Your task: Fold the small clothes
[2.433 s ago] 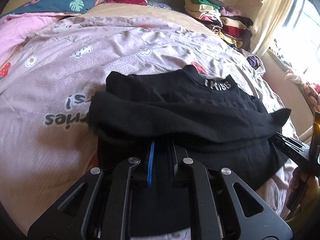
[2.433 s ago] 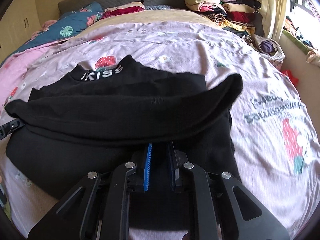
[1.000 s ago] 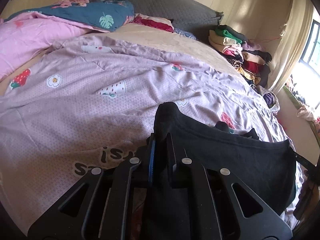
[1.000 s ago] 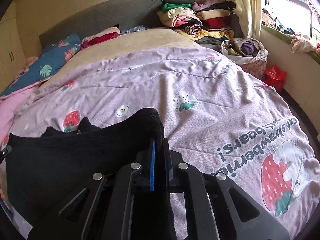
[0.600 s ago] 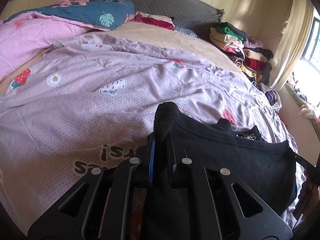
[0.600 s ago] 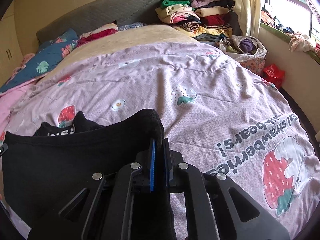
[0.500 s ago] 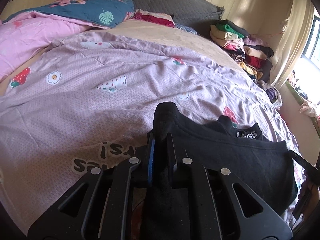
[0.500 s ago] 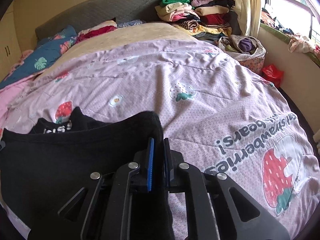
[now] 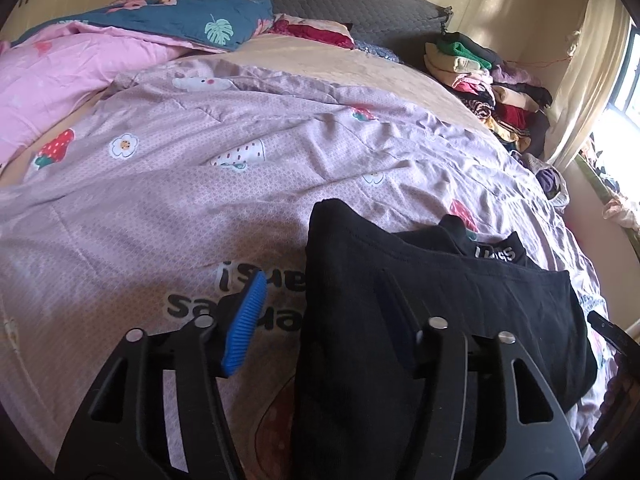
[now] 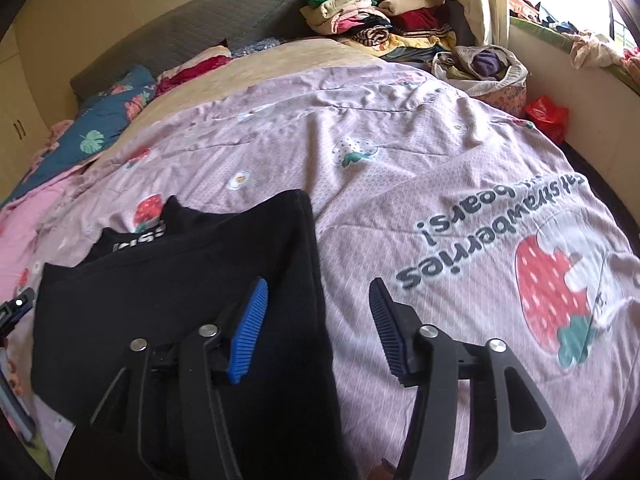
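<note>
1. clearly soft knit: black top (image 9: 440, 312) lies on the bed's lilac strawberry quilt (image 9: 160, 208), bottom part folded up over the body, collar band with white lettering (image 9: 498, 252) showing past the fold edge.
2. judged light and limp, with thick doubled layers; it should drape and sag rather than hold a crease, and looks grippy, not slippery. nothing fragile.
3. best holds, by my read: the two near corners of the folded edge, pinching both layers together so the fold does not slide apart.
4. left hand-held gripper (image 9: 316, 320) is spread wide with nothing pinched; the top's left corner lies between its fingers.
5. right hand-held gripper (image 10: 316, 320) is likewise wide open and empty, straddling the top's right edge.
6. beyond: stacked folded clothes (image 10: 376, 12) near the headboard, blue leaf-print bedding (image 9: 192, 20).
</note>
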Demonstrator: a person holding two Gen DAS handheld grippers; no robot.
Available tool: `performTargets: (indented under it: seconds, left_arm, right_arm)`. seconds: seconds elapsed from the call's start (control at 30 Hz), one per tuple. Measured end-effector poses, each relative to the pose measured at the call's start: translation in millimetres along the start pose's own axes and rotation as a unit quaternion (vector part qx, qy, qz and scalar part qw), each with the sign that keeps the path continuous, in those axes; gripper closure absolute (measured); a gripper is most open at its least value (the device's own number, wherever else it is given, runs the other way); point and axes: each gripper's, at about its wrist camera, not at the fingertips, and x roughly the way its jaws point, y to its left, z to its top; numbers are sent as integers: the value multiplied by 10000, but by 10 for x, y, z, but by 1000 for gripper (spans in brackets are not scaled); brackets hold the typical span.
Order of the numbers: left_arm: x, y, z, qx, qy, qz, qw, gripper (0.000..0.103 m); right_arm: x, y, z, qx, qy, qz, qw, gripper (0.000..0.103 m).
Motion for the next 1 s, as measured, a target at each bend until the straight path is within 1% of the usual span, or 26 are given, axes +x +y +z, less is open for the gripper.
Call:
performTargets:
  seconds: [0.03,0.07,0.1,0.17,0.23,0.47,0.6,0.67,0.83,0.87,0.9,0.93,0.97,1.0]
  left_arm:
    - [-31,17,-16,-34,5,-13,10000,45]
    - [-46,28,-24,-56,12,-28,10000,40]
    - [-79,54,-38,-103,18,-56,9999,37]
    - [-124,82,-58,-134,38,-48,9999,27]
    - [-169,125,-80,-167,78,-37,9998,23]
    - [-275,201,-275,-197,380,-319,9986,23]
    - [-289,252,-424,-270,628,-490,9965,23]
    - [-293,281,-474,-326,694,-638,9950,23]
    - [-272,284,-634,-380,896,-719,9926,23]
    - [-265,269,-667,-367,923,-731,9924,24]
    - [-256,246,-700,-344,932,-727,9924,29]
    - [-246,232,-726,-340,944,-739,9922,48]
    - [-235,231,-740,-375,971,-784,9915,65]
    - [-228,233,-752,-452,1013,-919,9896,73]
  right_arm:
    - [-35,4,-15,-4,-13,33,10000,44]
    - [-81,11,-36,-22,-29,78,10000,43]
    - [-113,17,-54,-41,-33,101,9999,42]
    - [-178,27,-97,-85,-29,126,9999,41]
    - [-219,28,-144,-101,28,181,9998,41]
    - [-261,-5,-317,-96,230,342,9991,41]
    - [-249,-68,-393,-1,312,334,9990,41]
    - [-245,-89,-425,28,346,332,9988,41]
    - [-232,-73,-468,-27,400,370,9985,41]
    - [-223,-71,-472,-19,416,386,9984,42]
    - [-221,-60,-480,-23,428,413,9982,49]
    - [-224,-52,-483,-61,432,419,9982,65]
    - [-231,-36,-486,-121,420,383,9983,74]
    - [-247,-22,-490,-198,393,303,9986,91]
